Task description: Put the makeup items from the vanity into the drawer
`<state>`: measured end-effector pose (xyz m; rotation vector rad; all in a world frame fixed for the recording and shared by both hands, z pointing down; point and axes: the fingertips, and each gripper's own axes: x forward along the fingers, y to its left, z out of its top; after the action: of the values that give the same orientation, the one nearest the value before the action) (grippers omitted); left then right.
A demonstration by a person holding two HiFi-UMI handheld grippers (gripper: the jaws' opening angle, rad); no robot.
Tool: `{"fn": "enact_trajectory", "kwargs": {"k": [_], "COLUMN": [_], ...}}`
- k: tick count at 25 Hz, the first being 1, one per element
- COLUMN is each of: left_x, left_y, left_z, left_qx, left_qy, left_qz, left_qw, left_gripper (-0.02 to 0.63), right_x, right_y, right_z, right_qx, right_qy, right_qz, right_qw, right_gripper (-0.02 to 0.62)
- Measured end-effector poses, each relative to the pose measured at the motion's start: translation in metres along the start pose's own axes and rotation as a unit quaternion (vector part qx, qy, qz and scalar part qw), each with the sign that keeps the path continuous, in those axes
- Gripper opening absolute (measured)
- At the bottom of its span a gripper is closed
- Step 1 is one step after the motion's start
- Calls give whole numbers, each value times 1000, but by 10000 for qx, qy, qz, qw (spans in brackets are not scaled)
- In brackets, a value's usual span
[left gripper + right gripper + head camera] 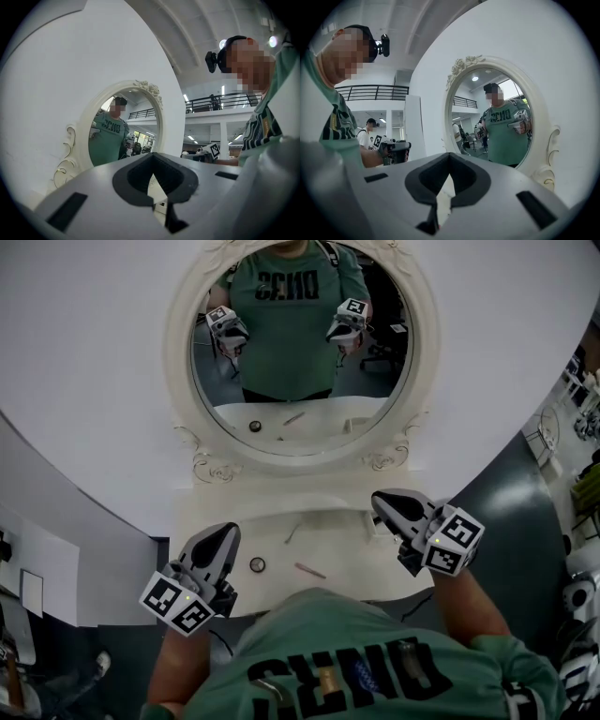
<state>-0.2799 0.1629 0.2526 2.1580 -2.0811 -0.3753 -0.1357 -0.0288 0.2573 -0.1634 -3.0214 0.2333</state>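
Both your left gripper and right gripper hang clenched, empty, at lower centre, flanking a round pot and pink stick on the vanity.

The shirt hides part of the vanity; its round item is unidentifiably small.

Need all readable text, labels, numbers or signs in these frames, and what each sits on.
No text reads cleanly.
On the green shirt: large dark block letters, upside down in the head view and reversed in the mirror; not reliably legible.
On the left gripper and right gripper: black-and-white square marker patterns, no letters.
On the small round pot and thin stick: too small to show any label.
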Motion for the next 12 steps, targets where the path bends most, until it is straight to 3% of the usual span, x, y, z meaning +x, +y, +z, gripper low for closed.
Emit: {"fn": "enact_trajectory", "kwargs": {"k": [12], "left_x": [-1], "left_y": [3], "left_z": [0], "left_qx": [-14], "left_qy": [-27], "left_qz": [53], "left_qw": [10000], "left_gripper": [8], "right_x": [1], "right_y": [0], "right_z": [0], "right_qx": [-60], "right_qy": [29], "right_qz": [37], "right_qw": [10000], "right_gripper": [9]}}
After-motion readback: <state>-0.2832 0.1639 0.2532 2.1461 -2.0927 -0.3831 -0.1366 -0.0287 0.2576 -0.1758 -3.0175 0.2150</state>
